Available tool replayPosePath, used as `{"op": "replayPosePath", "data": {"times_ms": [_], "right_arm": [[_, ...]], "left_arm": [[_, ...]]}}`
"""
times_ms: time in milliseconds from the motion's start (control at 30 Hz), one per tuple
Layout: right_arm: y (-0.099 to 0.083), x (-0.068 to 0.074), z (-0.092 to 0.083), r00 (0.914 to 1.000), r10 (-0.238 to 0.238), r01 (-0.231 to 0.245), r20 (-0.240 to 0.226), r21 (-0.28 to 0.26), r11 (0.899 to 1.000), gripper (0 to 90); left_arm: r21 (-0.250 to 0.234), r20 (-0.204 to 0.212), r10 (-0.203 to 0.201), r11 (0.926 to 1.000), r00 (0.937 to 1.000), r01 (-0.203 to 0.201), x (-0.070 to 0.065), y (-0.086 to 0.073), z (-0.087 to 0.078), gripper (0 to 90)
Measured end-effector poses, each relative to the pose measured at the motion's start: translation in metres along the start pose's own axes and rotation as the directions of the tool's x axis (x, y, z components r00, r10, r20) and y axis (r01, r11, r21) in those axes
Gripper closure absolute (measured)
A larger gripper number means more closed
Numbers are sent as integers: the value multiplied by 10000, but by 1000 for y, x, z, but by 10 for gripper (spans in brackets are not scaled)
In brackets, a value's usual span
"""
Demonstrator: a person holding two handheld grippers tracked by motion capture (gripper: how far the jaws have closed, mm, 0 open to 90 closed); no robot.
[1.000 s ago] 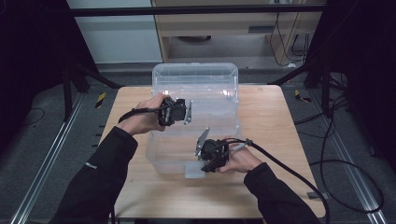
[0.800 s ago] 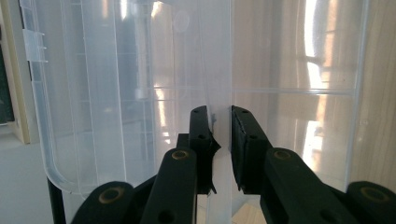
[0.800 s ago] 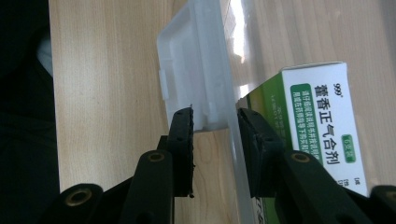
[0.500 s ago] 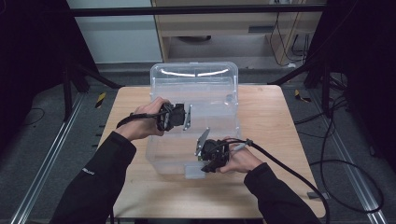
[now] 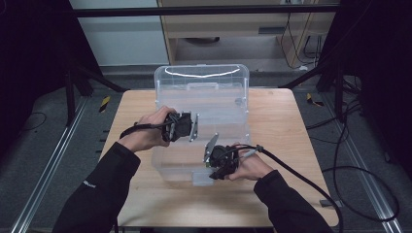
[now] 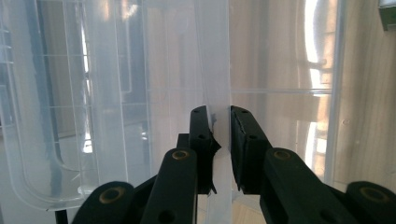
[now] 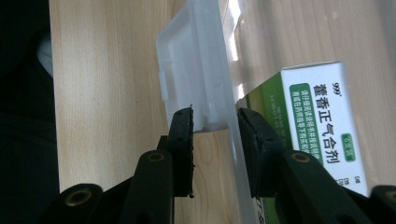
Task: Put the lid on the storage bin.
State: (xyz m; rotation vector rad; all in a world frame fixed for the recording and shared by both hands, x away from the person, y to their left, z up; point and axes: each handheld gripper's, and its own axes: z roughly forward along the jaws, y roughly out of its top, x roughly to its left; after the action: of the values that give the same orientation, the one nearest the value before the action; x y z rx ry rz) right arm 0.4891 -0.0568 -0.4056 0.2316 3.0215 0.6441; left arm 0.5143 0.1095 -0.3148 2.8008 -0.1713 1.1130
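Left gripper (image 5: 187,127): being held at the left long side of the clear plastic bin (image 5: 201,124), its jaws standing either side of the bin's thin wall. In the left gripper view (image 6: 219,140) the wall is running up between the two black pads with a sliver of gap showing on each side, so the jaws are narrowly parted around it; I cannot tell whether they are actually pressing it.

Right gripper (image 5: 216,162): sitting at the bin's near edge, towards its right corner. In the right gripper view (image 7: 215,140) the jaws are straddling the bin's rim beside a moulded latch tab (image 7: 191,70), spread wider than the plastic between them and not pinching it.

Clear plastic bin: resting in the middle of the wooden table (image 5: 286,126), its long axis running away from the person, its far end reaching past the table's far edge.

Green-and-white carton (image 7: 322,126): showing through the bin's wall at the right gripper's side, printed with Chinese characters, lying inside or against the bin; I cannot tell which.

Black cable (image 5: 291,170): trailing from the right gripper across the table right of the bin and off its near right corner.

Dark sleeves (image 5: 104,194): coming in from the near side of the bin.
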Motion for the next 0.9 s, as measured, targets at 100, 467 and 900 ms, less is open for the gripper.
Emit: {"op": "replayPosePath", "data": {"times_ms": [100, 467, 900], "right_arm": [[0, 0, 0, 10000, 11, -11, -2, 0, 10000, 671], [-1, 1, -1, 10000, 15, -15, 16, -60, 10000, 666], [-1, 2, -1, 9999, 99, -99, 52, -86, 9999, 663]], "left_arm": [[-9, -15, -17, 10000, 10000, 17, -3, 0, -1, 790], [38, 55, -77, 10000, 10000, 76, -11, -1, -4, 790], [96, 38, 18, 10000, 10000, -18, -17, 1, -7, 788]]}}
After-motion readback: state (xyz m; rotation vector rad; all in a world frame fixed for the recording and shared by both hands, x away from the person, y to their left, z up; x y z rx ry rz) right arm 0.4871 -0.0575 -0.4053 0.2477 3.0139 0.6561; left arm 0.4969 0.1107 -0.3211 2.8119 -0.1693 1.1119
